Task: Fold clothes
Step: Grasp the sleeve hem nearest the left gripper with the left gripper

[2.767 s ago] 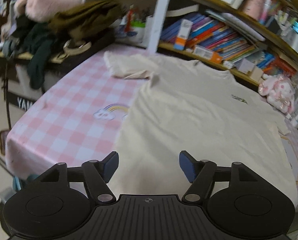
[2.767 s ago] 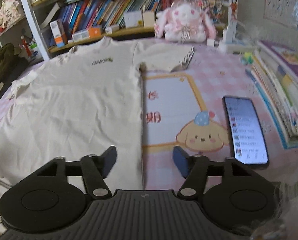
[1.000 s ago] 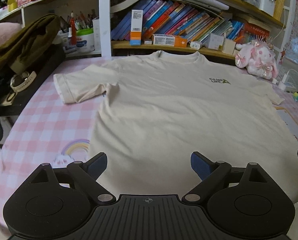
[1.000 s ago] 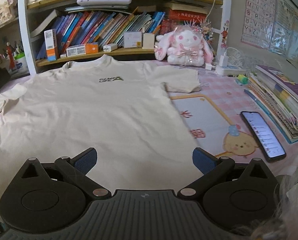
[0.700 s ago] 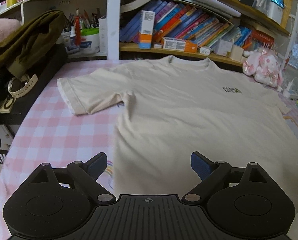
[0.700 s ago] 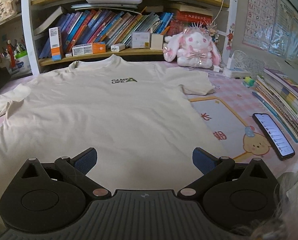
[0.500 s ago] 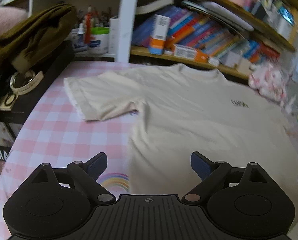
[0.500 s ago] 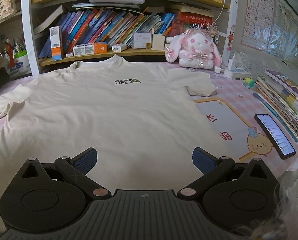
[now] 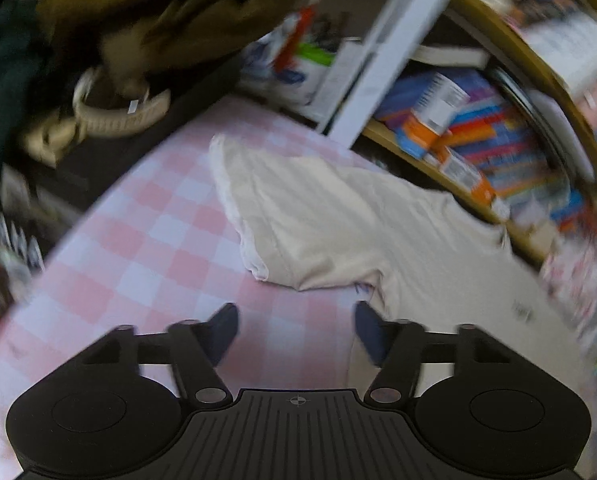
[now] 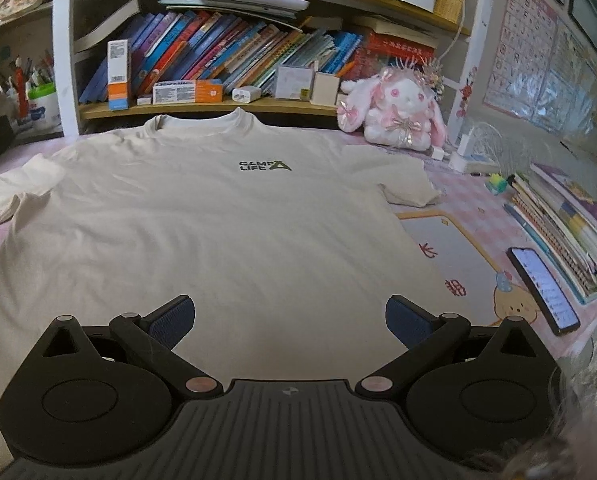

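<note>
A cream T-shirt (image 10: 218, 232) with a small dark chest logo lies flat, face up, on the pink checked tablecloth (image 9: 138, 248), collar toward the bookshelf. The left wrist view is blurred; it shows the shirt's left sleeve (image 9: 282, 220) lying on the cloth. My left gripper (image 9: 294, 328) hangs just short of that sleeve's lower edge, its jaws closing with only tablecloth between them. My right gripper (image 10: 290, 316) stands wide open over the shirt's lower middle, holding nothing.
A bookshelf (image 10: 226, 64) runs along the far edge. A pink plush rabbit (image 10: 394, 112), a stack of books (image 10: 562, 220), a phone (image 10: 542, 288) and a cartoon mat (image 10: 458, 264) are at the right. Dark clothes and a cream strap (image 9: 118, 116) are piled at the left.
My left gripper has swung left and rolled, from over the shirt's body to in front of the left sleeve, and its jaws have narrowed. The right gripper has drifted slightly toward the shirt's middle.
</note>
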The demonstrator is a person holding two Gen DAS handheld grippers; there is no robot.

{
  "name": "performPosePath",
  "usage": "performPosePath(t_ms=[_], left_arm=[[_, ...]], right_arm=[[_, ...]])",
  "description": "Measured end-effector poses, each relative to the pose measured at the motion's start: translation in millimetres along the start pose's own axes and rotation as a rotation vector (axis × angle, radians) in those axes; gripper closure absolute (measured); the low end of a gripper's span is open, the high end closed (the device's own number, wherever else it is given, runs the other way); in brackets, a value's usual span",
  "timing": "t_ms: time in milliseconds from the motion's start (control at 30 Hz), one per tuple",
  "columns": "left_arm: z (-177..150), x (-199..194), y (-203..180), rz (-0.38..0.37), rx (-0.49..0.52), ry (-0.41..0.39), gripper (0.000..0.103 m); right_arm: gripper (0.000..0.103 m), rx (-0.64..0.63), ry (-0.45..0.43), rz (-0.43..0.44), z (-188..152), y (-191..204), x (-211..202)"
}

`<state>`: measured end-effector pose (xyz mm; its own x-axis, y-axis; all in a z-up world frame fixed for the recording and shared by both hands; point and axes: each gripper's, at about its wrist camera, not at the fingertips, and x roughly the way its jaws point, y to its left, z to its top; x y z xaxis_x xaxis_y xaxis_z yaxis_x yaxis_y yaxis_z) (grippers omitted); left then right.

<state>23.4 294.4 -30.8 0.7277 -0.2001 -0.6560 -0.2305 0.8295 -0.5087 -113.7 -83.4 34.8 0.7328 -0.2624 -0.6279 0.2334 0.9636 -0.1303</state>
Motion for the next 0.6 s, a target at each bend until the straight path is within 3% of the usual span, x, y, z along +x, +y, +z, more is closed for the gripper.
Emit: performPosePath(t_ms=[267, 433, 533, 600], left_arm=[[14.6, 32.5, 31.4, -0.080, -0.356, 0.017, 0.052], [25.1, 48.2, 38.3, -0.111, -0.476, 0.007, 0.053], [26.7, 53.5, 40.4, -0.108, -0.516, 0.001, 0.059], [26.3, 55.5, 41.6, -0.100, -0.537, -0.004, 0.072]], right_arm=[[0.000, -0.019, 0.016, -0.040, -1.2, 0.5, -2.7], [0.000, -0.002, 0.032, -0.073, -3.6, -5.6, -4.3], [0.000, 0.000, 0.039, -0.082, -4.7, -6.9, -4.3], [0.000, -0.001, 0.045, -0.083, -5.3, -6.9, -4.0]])
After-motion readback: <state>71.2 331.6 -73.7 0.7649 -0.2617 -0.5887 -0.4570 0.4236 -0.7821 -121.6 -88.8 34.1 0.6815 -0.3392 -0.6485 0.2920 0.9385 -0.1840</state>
